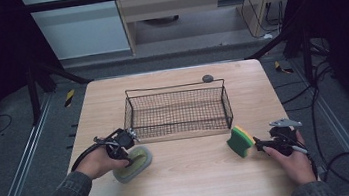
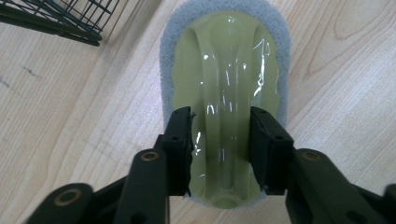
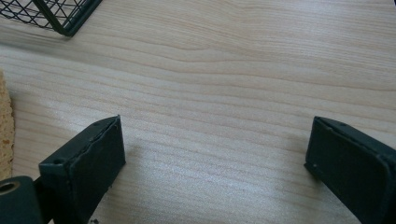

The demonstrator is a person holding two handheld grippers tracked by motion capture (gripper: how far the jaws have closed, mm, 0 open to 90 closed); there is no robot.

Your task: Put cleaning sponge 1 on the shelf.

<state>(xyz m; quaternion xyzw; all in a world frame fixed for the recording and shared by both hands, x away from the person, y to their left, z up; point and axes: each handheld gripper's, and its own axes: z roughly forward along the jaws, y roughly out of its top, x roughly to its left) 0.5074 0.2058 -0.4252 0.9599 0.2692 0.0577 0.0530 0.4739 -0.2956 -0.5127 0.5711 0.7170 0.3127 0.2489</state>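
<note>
Scrubbing pad [image 1: 133, 164] with its pale green moulded handle lies on the wooden table [image 1: 188, 187], at the near left, just in front of the wire mesh basket [image 1: 177, 108]. From the high view we see the left gripper [image 1: 128, 156] lowered onto it, the person's left hand [image 1: 95, 161] behind. A yellow-and-green sponge [image 1: 240, 141] stands on edge at the near right, just beside the right gripper [image 1: 260, 144], which the right hand [image 1: 293, 161] holds low over the table. A small dark round object [image 1: 207, 78], too small for us to identify, sits at the far edge behind the basket.

In the left gripper view we look down on the scrubbing pad [image 2: 224, 88]: the two black jaws flank the raised ridge of the handle, pressed against its sides, with the grey pad rim showing around them and a basket corner [image 2: 56, 18] at upper left.

In the right gripper view we find the jaws spread wide over bare table [image 3: 224, 93], with the sponge's yellow edge [image 3: 5, 126] at far left.
</note>
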